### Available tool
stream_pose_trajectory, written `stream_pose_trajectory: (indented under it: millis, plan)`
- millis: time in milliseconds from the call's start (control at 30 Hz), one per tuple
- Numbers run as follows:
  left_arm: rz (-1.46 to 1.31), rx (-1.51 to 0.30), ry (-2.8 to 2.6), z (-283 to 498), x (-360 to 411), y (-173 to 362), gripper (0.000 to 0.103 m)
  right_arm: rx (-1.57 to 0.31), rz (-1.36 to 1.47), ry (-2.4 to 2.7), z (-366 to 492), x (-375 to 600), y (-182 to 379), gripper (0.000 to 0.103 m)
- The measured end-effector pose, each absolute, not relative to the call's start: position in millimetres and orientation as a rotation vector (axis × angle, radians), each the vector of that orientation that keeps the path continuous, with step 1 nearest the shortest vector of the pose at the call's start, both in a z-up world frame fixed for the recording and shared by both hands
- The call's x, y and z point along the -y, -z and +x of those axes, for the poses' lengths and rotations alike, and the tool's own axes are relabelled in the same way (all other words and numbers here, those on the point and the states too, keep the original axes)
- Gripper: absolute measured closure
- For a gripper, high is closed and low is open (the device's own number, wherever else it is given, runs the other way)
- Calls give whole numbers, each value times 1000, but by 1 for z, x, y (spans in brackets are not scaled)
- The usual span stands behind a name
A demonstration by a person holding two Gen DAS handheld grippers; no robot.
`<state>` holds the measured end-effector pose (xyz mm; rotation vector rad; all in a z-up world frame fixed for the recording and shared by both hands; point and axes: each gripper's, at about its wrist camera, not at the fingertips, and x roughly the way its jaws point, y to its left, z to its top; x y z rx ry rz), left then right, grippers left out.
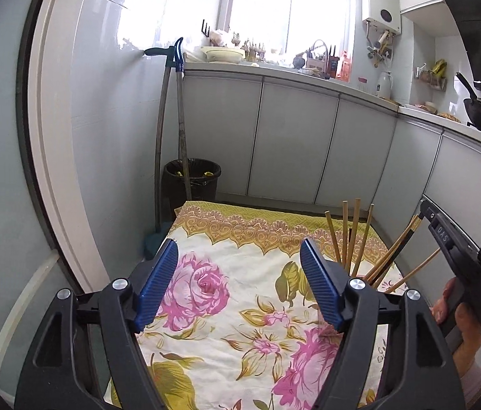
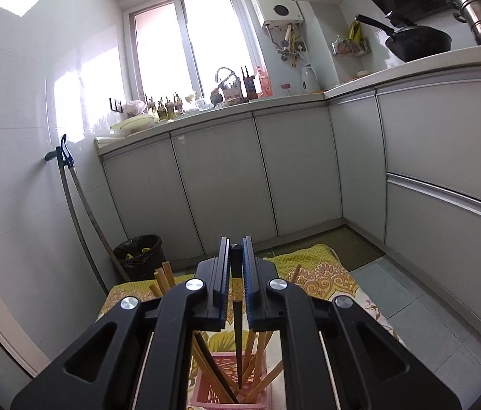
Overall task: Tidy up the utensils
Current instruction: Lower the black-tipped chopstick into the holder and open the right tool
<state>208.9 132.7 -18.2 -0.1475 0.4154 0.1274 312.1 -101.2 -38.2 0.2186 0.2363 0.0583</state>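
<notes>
The right gripper (image 2: pixel 237 273) is clenched on a single black chopstick (image 2: pixel 237 321), which is pinched between the blue-edged pads near its blunt upper end and hangs almost upright, its thin tip pointing down into a pink holder (image 2: pixel 206 389). Whether the tip touches the bottom of the holder cannot be told, since the lower part lies in shadow among the other sticks. Several wooden chopsticks (image 2: pixel 257 372) are leaned at different angles inside the holder (a second dark stick is slanted among them on the left side). The holder is set on a flowered cloth (image 2: pixel 326 280) spread over a low surface.

The left gripper (image 1: pixel 238 283) is held with its jaws released and spread wide, nothing being between the blue pads (image 1: pixel 158 283); only the rose-patterned cloth (image 1: pixel 206 307) is seen beneath them. Just beside its right finger, the fanned tops of the wooden chopsticks (image 1: pixel 355 235) are seen rising from behind it. At the right edge of the left wrist view, the other tool is seen gripped in a person's hand (image 1: pixel 459 317).

Further out, a black bin (image 1: pixel 192 184) is placed at the far end of the cloth, with long handles leaned against the wall beside it. Grey cabinet doors (image 2: pixel 223 177) are lined along the back under a cluttered counter, and a black pan (image 2: pixel 414 42) is set on the counter at the right.
</notes>
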Motion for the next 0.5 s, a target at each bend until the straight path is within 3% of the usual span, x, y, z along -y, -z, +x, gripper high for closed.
stream_pose_trajectory:
  millis: [67, 100, 133, 200, 300, 367, 500]
  plan:
    - [-139, -412, -142, 207, -133, 19, 28, -244, 200, -82, 313, 96, 47, 94]
    - [-133, -406, -152, 205, -134, 19, 24, -239, 191, -93, 312, 93, 49, 84]
    - [-120, -401, -164, 203, -134, 18, 22, -236, 184, -100, 310, 91, 50, 55]
    - [-106, -383, -191, 198, -135, 15, 16, -206, 198, -101, 301, 92, 44, 21]
    - [-124, -350, -213, 187, -139, 6, 7, -136, 228, -89, 273, 101, 23, 17]
    - [-126, -327, -237, 179, -139, 0, 7, -134, 234, -82, 250, 109, 7, 7]
    - [-137, -275, -248, 149, -118, -17, 7, -115, 152, 73, 188, 120, -17, 6]
